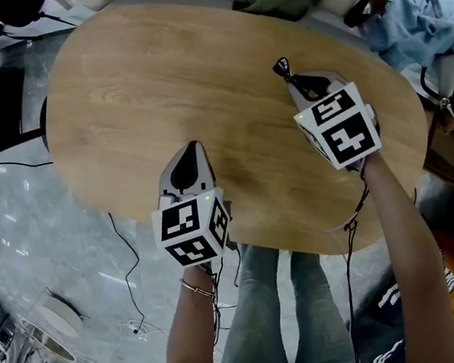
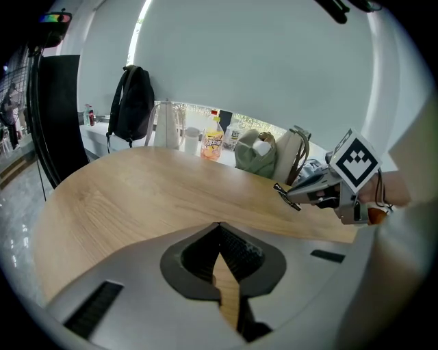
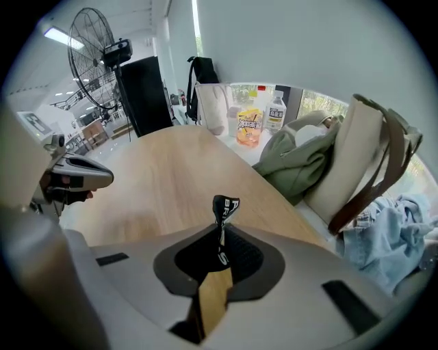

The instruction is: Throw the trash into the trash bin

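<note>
Head view gives me both grippers over the oval wooden table (image 1: 134, 80); my right gripper (image 1: 290, 79) is out toward the far right of the top, angled down and away from me, and a scrap of black wrapper (image 1: 281, 66) pokes out past its tips. Right gripper view settles the grip: the jaws are clamped on that wrapper, a thin crumpled strip with white lettering that stands up between the pads; whether any part of it touches the wood I cannot tell. My left gripper (image 1: 195, 149) is nearer me, close to the table's near edge, its tips over the wood; in the left gripper view its jaws meet at the tips with nothing between them, only bare tabletop beyond. Past the far edge I see a green bag (image 3: 301, 160) slumped against a beige tote (image 3: 363, 157); a dark backpack (image 2: 133, 102) hangs further left; a fan (image 3: 92, 55) stands beyond that.
</note>
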`<move>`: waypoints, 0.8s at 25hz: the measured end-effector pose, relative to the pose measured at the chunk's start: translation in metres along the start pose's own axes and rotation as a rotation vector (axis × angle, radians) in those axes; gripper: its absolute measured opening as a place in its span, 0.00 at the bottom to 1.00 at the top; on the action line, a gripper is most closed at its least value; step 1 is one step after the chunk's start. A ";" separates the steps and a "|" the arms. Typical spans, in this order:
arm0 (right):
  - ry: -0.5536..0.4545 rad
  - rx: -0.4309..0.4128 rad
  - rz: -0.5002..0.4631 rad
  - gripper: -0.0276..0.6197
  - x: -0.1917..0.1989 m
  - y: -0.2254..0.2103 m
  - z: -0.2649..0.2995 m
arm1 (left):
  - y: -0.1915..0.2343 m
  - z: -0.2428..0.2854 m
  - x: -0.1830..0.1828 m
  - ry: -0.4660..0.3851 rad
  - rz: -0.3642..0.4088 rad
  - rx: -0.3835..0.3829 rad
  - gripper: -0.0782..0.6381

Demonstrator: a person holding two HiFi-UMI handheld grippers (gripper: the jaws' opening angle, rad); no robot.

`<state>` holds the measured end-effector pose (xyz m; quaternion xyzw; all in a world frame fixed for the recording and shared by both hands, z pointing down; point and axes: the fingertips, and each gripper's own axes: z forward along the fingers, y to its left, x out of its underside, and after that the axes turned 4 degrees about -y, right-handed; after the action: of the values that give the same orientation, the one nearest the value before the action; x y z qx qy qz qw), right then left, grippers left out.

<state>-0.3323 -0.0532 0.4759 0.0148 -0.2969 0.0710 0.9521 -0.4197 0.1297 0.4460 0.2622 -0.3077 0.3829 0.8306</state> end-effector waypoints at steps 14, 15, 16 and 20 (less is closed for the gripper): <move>-0.002 0.113 0.116 0.09 0.091 -0.054 -0.094 | -0.111 -0.005 0.007 0.005 0.101 0.119 0.13; -0.003 0.129 0.131 0.09 0.101 -0.060 -0.104 | -0.123 -0.006 0.009 0.008 0.112 0.133 0.13; -0.004 0.142 0.146 0.09 0.111 -0.065 -0.113 | -0.134 -0.007 0.012 0.010 0.123 0.146 0.13; 0.011 0.179 0.196 0.09 0.157 -0.081 -0.151 | -0.184 -0.012 0.027 0.020 0.161 0.195 0.13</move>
<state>-0.1079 -0.1026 0.4421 0.0703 -0.2844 0.1902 0.9370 -0.2556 0.0458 0.4201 0.3123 -0.2809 0.4792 0.7707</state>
